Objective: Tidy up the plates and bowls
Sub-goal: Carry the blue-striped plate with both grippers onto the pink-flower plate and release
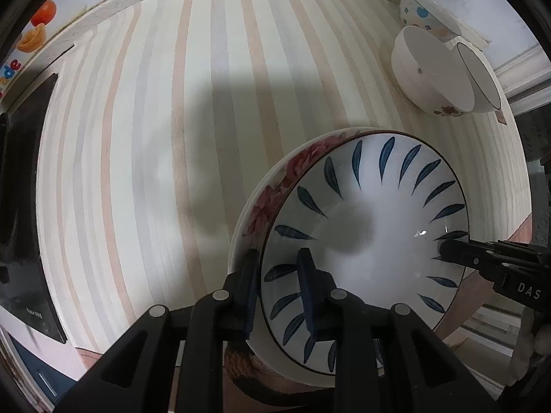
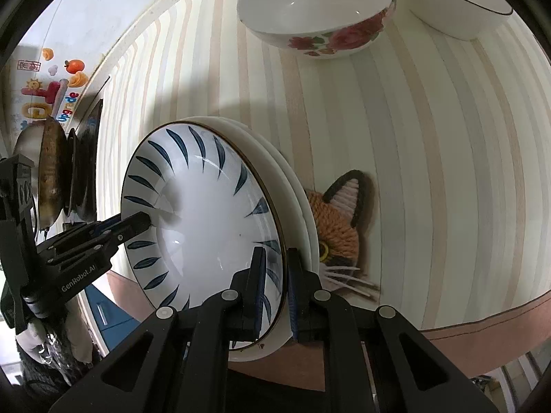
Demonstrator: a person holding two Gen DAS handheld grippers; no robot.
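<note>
Glazed white ceramic plate with blue leaf strokes (image 1: 372, 241) sits atop the plate stack on the striped tablecloth (image 1: 155, 137). Left gripper (image 1: 280, 289) and right gripper (image 2: 275, 285) each pinch opposite rims. Stiff, slick, chippable (keep level); the rim is the only sensible hold.

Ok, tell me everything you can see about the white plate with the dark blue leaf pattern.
The white plate with dark blue leaf strokes is a deep, glossy, ceramic-looking dish with a thin dark rim line and a plain white centre. It sits on top of a flower-rimmed white plate on the striped tablecloth. The left gripper and right gripper each pinch its rim at opposite sides.
</note>
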